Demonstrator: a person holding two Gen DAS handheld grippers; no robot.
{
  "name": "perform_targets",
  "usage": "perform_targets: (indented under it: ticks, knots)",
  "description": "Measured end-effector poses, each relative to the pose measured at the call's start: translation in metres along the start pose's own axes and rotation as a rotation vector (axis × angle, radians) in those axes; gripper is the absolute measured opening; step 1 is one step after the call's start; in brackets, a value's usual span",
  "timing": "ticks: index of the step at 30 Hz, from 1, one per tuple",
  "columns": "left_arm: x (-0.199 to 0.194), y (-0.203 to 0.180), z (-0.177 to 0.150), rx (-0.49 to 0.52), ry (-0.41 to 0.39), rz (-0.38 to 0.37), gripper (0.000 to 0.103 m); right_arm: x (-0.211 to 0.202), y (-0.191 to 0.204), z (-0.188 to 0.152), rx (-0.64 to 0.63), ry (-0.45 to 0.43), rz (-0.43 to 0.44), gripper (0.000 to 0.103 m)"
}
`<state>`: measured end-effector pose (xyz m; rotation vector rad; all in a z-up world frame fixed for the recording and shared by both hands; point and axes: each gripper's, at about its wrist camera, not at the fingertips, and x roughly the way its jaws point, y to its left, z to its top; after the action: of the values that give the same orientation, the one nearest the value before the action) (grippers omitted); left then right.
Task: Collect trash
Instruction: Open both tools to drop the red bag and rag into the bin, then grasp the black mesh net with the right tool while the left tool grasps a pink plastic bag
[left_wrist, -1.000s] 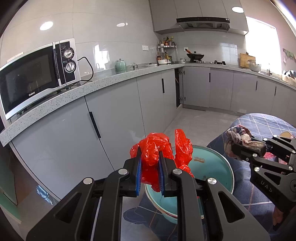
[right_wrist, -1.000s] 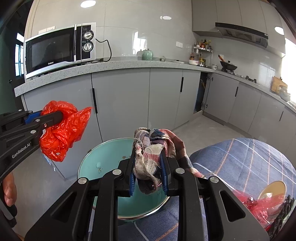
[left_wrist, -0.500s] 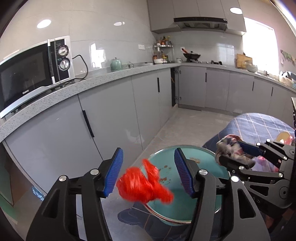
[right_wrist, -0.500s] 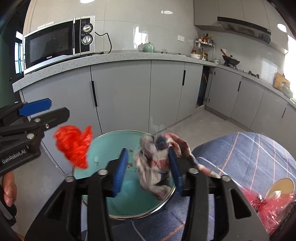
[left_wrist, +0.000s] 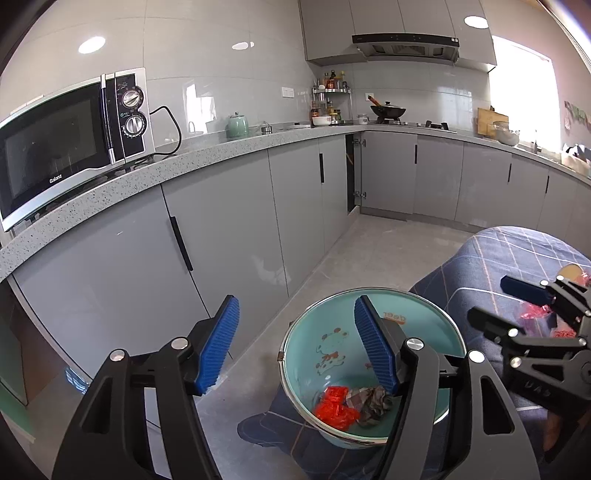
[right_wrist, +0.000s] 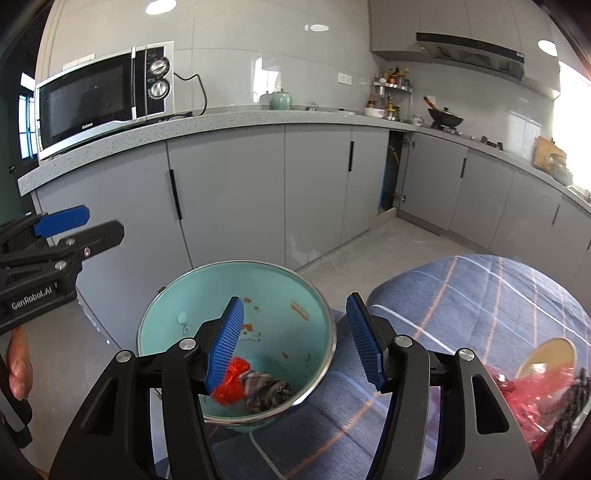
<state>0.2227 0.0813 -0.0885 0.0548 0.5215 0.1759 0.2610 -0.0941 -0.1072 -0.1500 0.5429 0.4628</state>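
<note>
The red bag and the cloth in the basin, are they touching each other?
Touching. In the left wrist view the red bag lies against the cloth on the basin bottom, no gap between them; the right wrist view agrees.

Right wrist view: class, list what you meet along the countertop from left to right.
Microwave → green kettle → spice rack → wok → cutting board.

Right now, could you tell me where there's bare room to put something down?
Free: the counter between microwave and green kettle, and the blue checked cloth beside the teal basin. Crowded: the basin's bottom, with red bag and rag.
</note>
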Motion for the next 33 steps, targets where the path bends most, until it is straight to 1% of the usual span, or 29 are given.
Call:
perform_targets:
  ticks: [2,6,10,11,15,20,23,25,27,30,33]
  knots:
    - [-0.004,-0.003,-0.002,0.004,-0.003,0.001,0.077,-0.009,-0.005,-0.001,0.009,-0.013,-0.012,0.060]
    - [-0.014,-0.017,-0.005,0.027,-0.006,-0.027,0.078,-0.037,-0.019,-0.009,0.029,-0.027,-0.058,0.060]
    - [-0.026,-0.044,-0.003,0.066,-0.023,-0.073,0.082,-0.072,-0.036,-0.020,0.043,-0.046,-0.115,0.061]
    - [-0.031,-0.054,-0.004,0.085,-0.033,-0.086,0.084,-0.088,-0.044,-0.025,0.047,-0.056,-0.146,0.062]
    - [-0.040,-0.089,-0.007,0.148,-0.046,-0.128,0.085,-0.132,-0.077,-0.044,0.092,-0.076,-0.238,0.064]
    - [-0.047,-0.135,-0.014,0.213,-0.045,-0.180,0.085,-0.171,-0.118,-0.079,0.170,-0.067,-0.353,0.066]
    - [-0.049,-0.159,-0.018,0.231,-0.042,-0.203,0.085,-0.179,-0.136,-0.096,0.219,-0.054,-0.388,0.066]
    - [-0.049,-0.171,-0.021,0.242,-0.038,-0.211,0.085,-0.179,-0.142,-0.104,0.247,-0.045,-0.394,0.066]
    - [-0.050,-0.181,-0.024,0.251,-0.038,-0.206,0.086,-0.174,-0.142,-0.107,0.263,-0.047,-0.380,0.066]
    - [-0.050,-0.187,-0.027,0.259,-0.038,-0.195,0.087,-0.163,-0.140,-0.108,0.261,-0.043,-0.363,0.066]
    - [-0.050,-0.187,-0.029,0.259,-0.062,-0.155,0.091,-0.145,-0.139,-0.106,0.283,-0.031,-0.356,0.065]
